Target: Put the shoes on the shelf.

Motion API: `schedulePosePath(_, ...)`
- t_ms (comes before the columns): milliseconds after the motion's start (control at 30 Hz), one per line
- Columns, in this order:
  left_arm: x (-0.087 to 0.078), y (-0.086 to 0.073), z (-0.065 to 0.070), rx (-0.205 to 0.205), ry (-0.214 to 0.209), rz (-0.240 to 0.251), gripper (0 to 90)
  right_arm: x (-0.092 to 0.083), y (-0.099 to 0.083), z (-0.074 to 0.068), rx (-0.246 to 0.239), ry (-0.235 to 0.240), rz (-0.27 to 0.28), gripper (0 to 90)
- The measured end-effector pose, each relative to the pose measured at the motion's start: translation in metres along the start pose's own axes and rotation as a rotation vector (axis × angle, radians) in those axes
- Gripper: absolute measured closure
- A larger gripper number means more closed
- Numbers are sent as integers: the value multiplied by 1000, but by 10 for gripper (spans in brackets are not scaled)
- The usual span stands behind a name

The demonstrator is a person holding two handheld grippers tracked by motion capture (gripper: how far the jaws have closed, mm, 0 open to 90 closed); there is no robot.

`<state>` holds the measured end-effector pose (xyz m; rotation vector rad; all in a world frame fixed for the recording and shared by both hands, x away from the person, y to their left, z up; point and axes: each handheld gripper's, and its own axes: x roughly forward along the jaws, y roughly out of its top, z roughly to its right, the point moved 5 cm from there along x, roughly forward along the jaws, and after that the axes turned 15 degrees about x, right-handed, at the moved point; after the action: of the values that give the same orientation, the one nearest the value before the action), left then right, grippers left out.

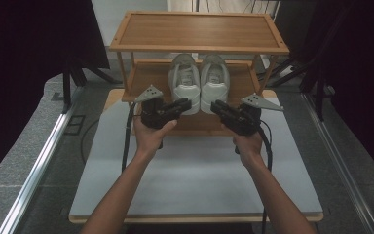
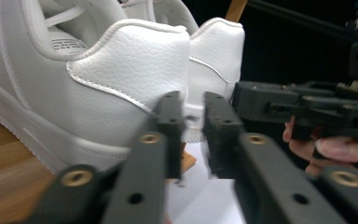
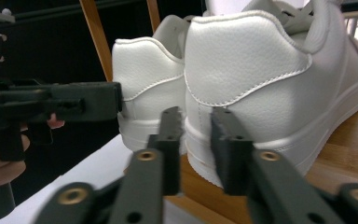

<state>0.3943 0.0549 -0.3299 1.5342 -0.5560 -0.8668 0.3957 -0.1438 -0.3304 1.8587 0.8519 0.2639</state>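
White leather low-top sneakers stand as a pair on the lower shelf point(image 1: 143, 80) of a two-tier bamboo shoe rack point(image 1: 198, 30), heels toward the person at the shelf's front edge, the left sneaker point(image 1: 184, 84) and the right sneaker point(image 1: 215, 82) side by side and touching or nearly so; the rack itself sits at the far edge of a pale grey surface point(image 1: 195, 180); the left gripper point(image 1: 184, 104), black and held level in the person's left hand point(image 1: 151, 134), points its tips at the heel of the left sneaker point(image 2: 121, 79), and in the left gripper view its jaws stand slightly parted with a narrow gap, nothing pinched between them, the heel just beyond the tips; the right gripper point(image 1: 217, 107), held in the right hand point(image 1: 249, 144), points at the heel of the right sneaker point(image 3: 251, 74), its jaws likewise a little apart and empty, just short of the heel counter; whether either tip touches the leather I cannot tell; the two grippers face each other across the heels, near but apart; a black cable point(image 1: 125, 141) trails from the left gripper down across the surface toward its near edge.
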Motion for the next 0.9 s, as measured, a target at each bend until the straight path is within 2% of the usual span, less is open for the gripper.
schedulePosePath(167, -19, -5, 10, 8, -19, 41, 609, -14, -3, 0, 22, 41, 44, 598)
schedulePosePath(300, -38, -14, 18, 28, -13, 53, 557, -31, -7, 1, 12, 65, 70, 568)
schedulePosePath(367, -41, -17, 19, 30, -11, 53, 537, -40, -11, 2, 4, 73, 83, 561)
schedulePosePath(400, -50, -24, 23, 38, -12, 54, 530, -44, -14, 3, 3, 76, 85, 559)
schedulePosePath(500, -63, -39, 27, 25, -8, 52, 518, -53, -27, 6, -1, 84, 78, 548)
schedulePosePath(633, -80, -61, 31, 33, 30, 45, 508, -63, -47, 14, -2, 78, 53, 530)
schedulePosePath(733, -90, -79, 30, -1, 44, 28, 500, -70, -60, 21, 8, 70, 45, 525)
schedulePosePath(900, -96, -111, 20, -80, 54, -16, 494, -78, -84, 39, -2, 19, 26, 520)
